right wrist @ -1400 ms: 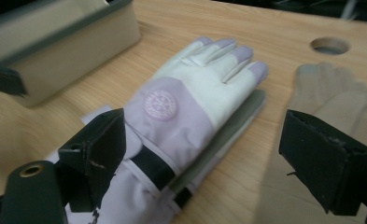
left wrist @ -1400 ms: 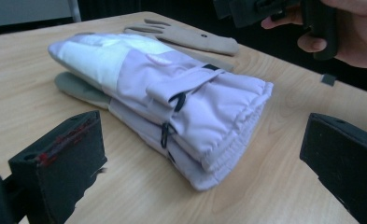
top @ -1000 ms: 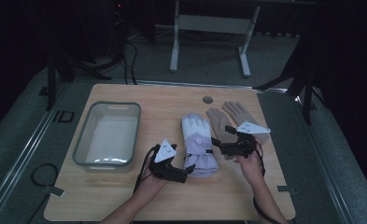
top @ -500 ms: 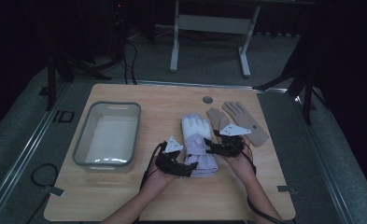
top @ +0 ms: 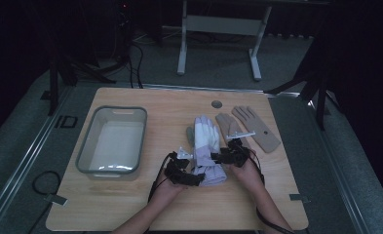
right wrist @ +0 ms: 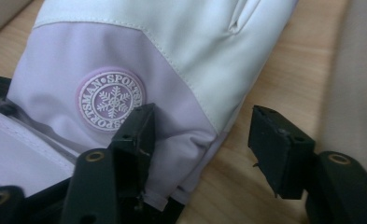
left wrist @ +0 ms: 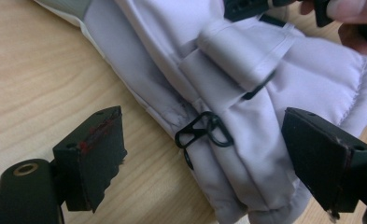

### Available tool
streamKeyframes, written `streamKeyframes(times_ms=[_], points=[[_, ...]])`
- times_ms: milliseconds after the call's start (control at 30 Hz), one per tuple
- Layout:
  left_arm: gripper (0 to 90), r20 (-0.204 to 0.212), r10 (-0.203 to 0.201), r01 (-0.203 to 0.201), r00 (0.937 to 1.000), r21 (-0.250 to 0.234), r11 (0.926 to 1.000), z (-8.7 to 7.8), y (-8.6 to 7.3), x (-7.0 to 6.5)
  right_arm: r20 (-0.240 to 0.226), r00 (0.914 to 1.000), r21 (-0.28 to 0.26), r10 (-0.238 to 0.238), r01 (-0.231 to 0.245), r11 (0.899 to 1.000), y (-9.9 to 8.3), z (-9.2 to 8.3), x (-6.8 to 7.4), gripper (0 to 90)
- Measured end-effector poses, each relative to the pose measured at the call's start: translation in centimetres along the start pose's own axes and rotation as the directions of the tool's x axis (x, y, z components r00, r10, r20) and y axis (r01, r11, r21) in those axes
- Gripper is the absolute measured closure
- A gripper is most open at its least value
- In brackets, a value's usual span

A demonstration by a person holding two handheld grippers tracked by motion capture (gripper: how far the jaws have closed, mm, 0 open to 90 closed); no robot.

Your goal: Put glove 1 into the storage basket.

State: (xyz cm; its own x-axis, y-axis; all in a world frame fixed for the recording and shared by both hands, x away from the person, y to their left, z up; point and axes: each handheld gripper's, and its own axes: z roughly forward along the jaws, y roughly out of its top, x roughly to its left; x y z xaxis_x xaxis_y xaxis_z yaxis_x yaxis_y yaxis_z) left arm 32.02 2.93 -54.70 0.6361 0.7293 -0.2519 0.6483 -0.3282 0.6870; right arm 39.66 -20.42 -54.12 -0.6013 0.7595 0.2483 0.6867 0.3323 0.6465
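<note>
Both grippers straddle the lilac ski glove mid-table, between the grey tub and tan gloves; left gripper and right gripper have just been closing, jaws apart, nothing pinched yet; next, seemingly, clamp both edges.

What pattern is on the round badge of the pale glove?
A white snowflake ringed by lettering on the badge, clearest in the right gripper view.

Ski glove: pale lilac with cream-white fingers, a round lilac snowflake badge (white lettering) and black clips
Thin gloves, right of the ski glove: plain tan
Bin, left of it: grey
Table: light wood grain
</note>
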Motion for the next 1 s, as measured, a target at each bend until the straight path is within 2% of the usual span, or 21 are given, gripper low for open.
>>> streamKeyframes(times_ms=[67,133,233,300,333,400,500,567,600,667,733,933,1000], points=[[14.6,0.010,-0.009,0.009,0.9999,0.009,0.9999,0.1,-0.1,0.2,-0.047,0.9989,0.002,0.008,-0.008,1.000,-0.1,0.2,-0.2,52.6],[14.6,0.023,-0.021,0.021,0.9995,0.015,0.9997,0.3,-0.2,0.5,-0.066,0.9979,0.006,-0.001,0.001,1.000,-0.1,0.2,-0.2,56.4],[15.3,0.028,-0.018,0.017,0.9995,0.017,0.9997,0.3,-0.3,0.5,-0.081,0.9966,0.022,-0.008,0.010,1.000,0.0,0.3,-0.1,63.2],[21.2,0.056,-0.014,0.013,0.9983,0.018,0.9998,0.3,-0.4,0.5,-0.058,0.9975,0.026,-0.040,0.042,0.999,0.1,0.3,0.5,68.7],[27.3,0.084,-0.022,0.021,0.9962,0.018,0.9996,0.2,-0.4,0.6,-0.037,0.9975,0.030,-0.061,0.062,0.998,0.2,0.2,0.9,72.2],[35.9,0.111,-0.036,0.033,0.9932,0.024,0.9991,0.1,-0.5,0.8,0.013,0.9948,0.038,-0.101,0.101,0.994,0.4,0.1,1.7,77.1],[47.7,0.130,-0.046,0.043,0.9905,0.023,0.9988,-0.2,-0.6,0.9,0.102,0.9805,0.033,-0.168,0.165,0.986,0.2,0.1,3.1,80.3],[56.2,0.132,-0.057,0.056,0.9896,0.014,0.9984,-0.5,-0.7,0.9,0.145,0.9703,0.024,-0.194,0.192,0.981,0.0,0.0,3.8,81.2],[60.9,0.133,-0.061,0.060,0.9893,0.013,0.9981,-0.6,-0.7,0.9,0.158,0.9680,0.016,-0.195,0.195,0.981,-0.1,0.0,4.0,81.6],[66.0,0.133,-0.068,0.067,0.9888,0.013,0.9977,-0.8,-0.6,0.9,0.175,0.9626,0.007,-0.207,0.209,0.978,-0.2,-0.2,4.2,82.2],[70.0,0.126,-0.057,0.055,0.9904,0.018,0.9983,-0.9,-0.5,0.7,0.189,0.9574,0.004,-0.218,0.222,0.975,-0.3,-0.3,4.5,82.6],[74.1,0.130,-0.035,0.031,0.9909,0.027,0.9991,-1.5,-0.1,0.7,0.206,0.9529,-0.020,-0.222,0.231,0.973,-0.2,-0.9,5.0,83.4],[74.9,0.138,-0.030,0.026,0.9900,0.027,0.9993,-1.8,0.2,0.7,0.197,0.9566,-0.030,-0.215,0.225,0.974,0.0,-1.2,5.1,84.2]])
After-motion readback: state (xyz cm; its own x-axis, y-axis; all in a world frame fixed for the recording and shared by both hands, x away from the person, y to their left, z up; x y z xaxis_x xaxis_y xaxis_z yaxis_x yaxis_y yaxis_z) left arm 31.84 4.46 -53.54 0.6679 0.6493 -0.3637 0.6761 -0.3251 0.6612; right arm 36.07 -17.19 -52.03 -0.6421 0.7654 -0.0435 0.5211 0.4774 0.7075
